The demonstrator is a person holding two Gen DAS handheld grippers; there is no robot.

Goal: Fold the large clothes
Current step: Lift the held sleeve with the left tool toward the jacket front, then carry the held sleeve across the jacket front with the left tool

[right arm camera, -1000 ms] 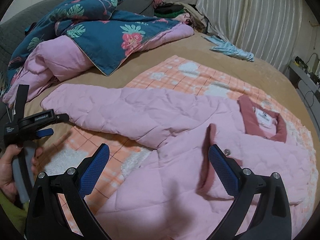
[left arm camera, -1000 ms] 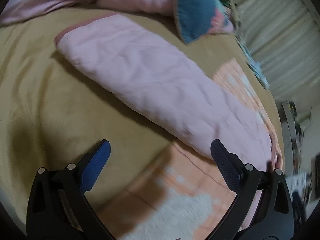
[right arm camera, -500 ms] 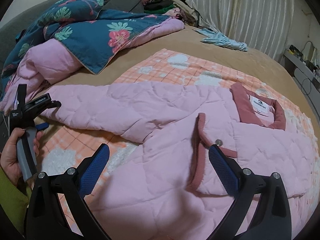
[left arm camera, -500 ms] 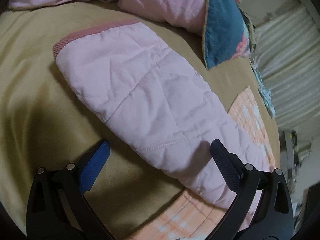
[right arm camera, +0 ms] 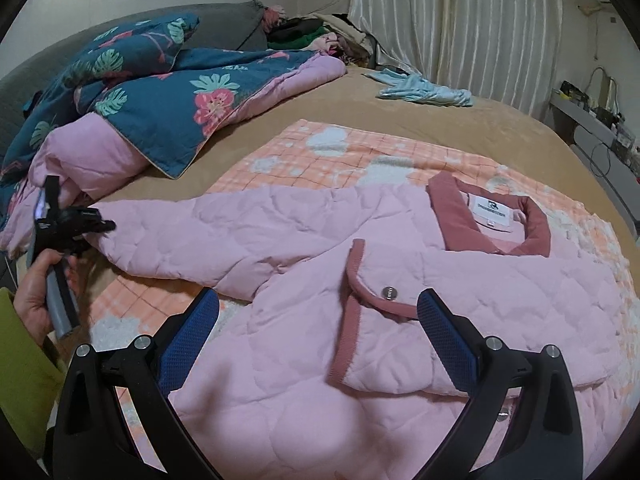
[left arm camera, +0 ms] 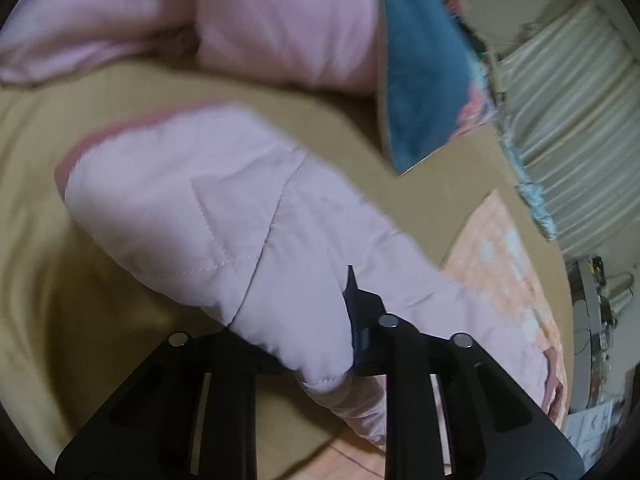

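Pink jacket [right arm camera: 360, 280] spread on checked blanket [right arm camera: 360, 160] atop bed; left gripper [left arm camera: 348, 320] closing, pinching sleeve [left arm camera: 224, 208] near cuff; right gripper [right arm camera: 320, 332] spread wide above jacket front. Next, likely: sleeve carried across chest without slipping.

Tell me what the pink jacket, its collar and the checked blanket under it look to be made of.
Jacket: smooth, matte quilted fabric, stitched puffy panels, probably padded.
Collar: darker pink, seemingly ribbed knit; too blurry to confirm.
Blanket: soft, fuzzy surface, likely fleece.
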